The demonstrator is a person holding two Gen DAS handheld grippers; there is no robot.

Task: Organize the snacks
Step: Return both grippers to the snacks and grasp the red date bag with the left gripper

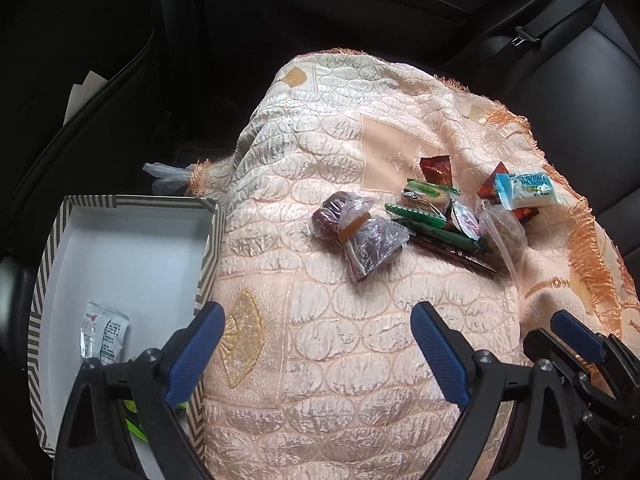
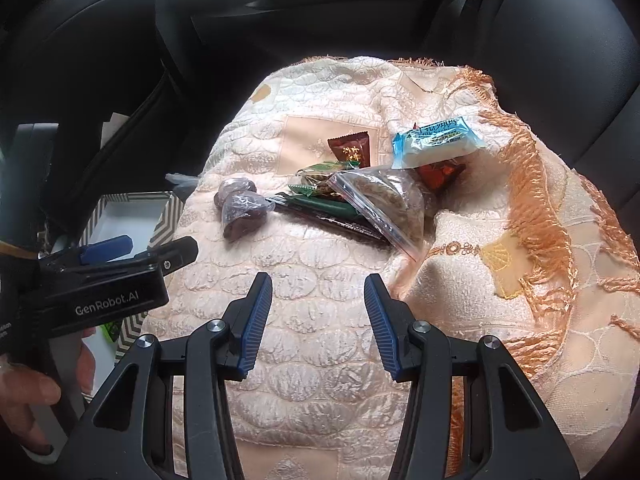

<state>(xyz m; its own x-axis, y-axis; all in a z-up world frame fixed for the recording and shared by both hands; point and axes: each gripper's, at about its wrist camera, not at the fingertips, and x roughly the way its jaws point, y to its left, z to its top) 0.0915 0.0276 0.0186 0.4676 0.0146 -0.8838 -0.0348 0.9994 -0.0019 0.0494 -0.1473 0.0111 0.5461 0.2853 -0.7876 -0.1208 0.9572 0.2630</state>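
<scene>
Only two packets lie in the box (image 1: 132, 248) (most snacks (image 1: 432, 208) wait on the cloth (image 1: 320, 340)); left gripper (image 1: 316, 356) wide, right gripper (image 2: 318, 320) half-open, both empty.

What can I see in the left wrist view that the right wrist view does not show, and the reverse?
Only the left wrist view shows the inside of the striped box, with a white packet lying in it. Only the right wrist view shows the person's hand holding the left tongs. Both show the peach cloth, the snack pile with the blue-and-white packet, and both tongs open and empty.
</scene>
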